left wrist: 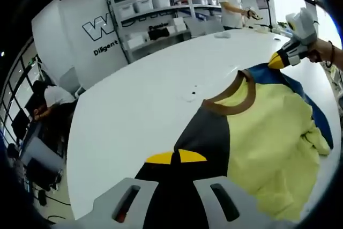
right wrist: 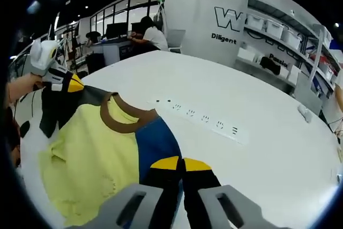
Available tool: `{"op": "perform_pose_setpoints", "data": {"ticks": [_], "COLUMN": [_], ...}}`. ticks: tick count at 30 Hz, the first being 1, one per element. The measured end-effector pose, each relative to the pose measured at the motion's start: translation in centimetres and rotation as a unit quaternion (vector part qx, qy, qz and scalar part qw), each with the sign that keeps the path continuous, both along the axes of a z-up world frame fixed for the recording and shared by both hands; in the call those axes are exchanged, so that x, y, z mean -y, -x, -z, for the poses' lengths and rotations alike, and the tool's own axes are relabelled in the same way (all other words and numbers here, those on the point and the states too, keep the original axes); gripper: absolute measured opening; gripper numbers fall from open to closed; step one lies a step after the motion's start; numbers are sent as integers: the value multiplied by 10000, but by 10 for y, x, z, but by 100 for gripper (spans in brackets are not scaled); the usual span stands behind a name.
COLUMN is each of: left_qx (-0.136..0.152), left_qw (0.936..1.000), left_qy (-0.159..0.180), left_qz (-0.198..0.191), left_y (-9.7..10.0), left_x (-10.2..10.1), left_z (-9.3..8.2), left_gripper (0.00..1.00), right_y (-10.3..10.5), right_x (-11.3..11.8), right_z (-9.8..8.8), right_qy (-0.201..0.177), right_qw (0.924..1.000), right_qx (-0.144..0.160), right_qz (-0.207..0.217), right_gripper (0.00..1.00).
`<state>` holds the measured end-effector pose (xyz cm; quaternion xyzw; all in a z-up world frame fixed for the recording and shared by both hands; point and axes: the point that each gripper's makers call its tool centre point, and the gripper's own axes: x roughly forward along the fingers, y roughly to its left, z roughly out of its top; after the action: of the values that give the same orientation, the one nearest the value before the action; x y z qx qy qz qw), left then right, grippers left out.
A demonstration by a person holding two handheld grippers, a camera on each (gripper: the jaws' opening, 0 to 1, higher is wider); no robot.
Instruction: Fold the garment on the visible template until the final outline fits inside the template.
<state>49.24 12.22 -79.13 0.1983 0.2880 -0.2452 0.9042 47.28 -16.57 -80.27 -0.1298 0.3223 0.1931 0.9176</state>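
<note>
A sweatshirt [left wrist: 268, 127] with a yellow front, a brown collar [left wrist: 236, 105], one dark grey shoulder and one blue shoulder lies on the white table [left wrist: 150, 95]. In the left gripper view my left gripper [left wrist: 176, 157] is shut on the dark grey shoulder. My right gripper [left wrist: 281, 59], held by a hand, pinches the blue shoulder at the far side. In the right gripper view the sweatshirt [right wrist: 91, 143] spreads to the left, and my right gripper [right wrist: 179, 163] is shut on the blue and black shoulder cloth. The left gripper [right wrist: 69, 84] holds the grey shoulder at the upper left.
A white power strip [right wrist: 203, 117] lies flat on the table [right wrist: 257, 154] past the collar. Shelving with white bins [left wrist: 155, 9] stands behind the table. One person [left wrist: 231, 4] stands at the far end, another sits at a desk [right wrist: 150, 36].
</note>
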Motion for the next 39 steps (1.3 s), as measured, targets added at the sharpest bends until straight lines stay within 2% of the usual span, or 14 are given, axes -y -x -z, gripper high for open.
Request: {"op": "perform_pose_setpoints", "data": {"ticks": [2,4,6,9,14,17,23,24,27,31,33,39], "left_qx": [-138,-231,-216,-247,-322,-314,-286,-272,-249,-213,-208,-302], "left_qw": [9998,9984,9986,9988,9965,9962,9945,9931,9927,9944,9945,9957], "left_qy": [-134,-505,-484,-418,-754,-797,-992,-1115,-1152,-1031,-1024,-829], "left_qz": [8,102,48,2,156,131,189,236,234,-23,-33,-270], "left_y": [-5,-11,-16,-22,-28,-31,-37,-38,-39,-41,-42,-46], "left_x": [0,-4,-3,0,-6,-7,-7,-7,-7,-8,-8,-14], "left_z": [14,28,31,37,52,56,61,63,64,64,63,67], "left_gripper": [2,2,2,2,2,2,2,2,2,2,2,2], "right_y": [-5,-11,-15,-19,-24,-26,-34,-36,-38,-40,-40,-41], "right_x": [1,0,-1,1,2,4,5,4,3,2,2,1], "right_z": [8,19,31,43,56,63,63,63,63,63,63,63], "right_qy": [11,-172,-257,-171,15,-20,-93,-106,-139,-214,-208,-210], "right_qw": [10000,9996,9990,9989,9993,9990,9990,9991,9990,9986,9986,9985], "right_qx": [-48,-110,-261,-325,-303,-353,-254,-205,-172,-148,-143,-124], "right_qz": [56,183,257,305,222,273,357,349,398,461,464,493], "right_gripper": [0,0,0,0,0,0,0,0,0,0,0,0]}}
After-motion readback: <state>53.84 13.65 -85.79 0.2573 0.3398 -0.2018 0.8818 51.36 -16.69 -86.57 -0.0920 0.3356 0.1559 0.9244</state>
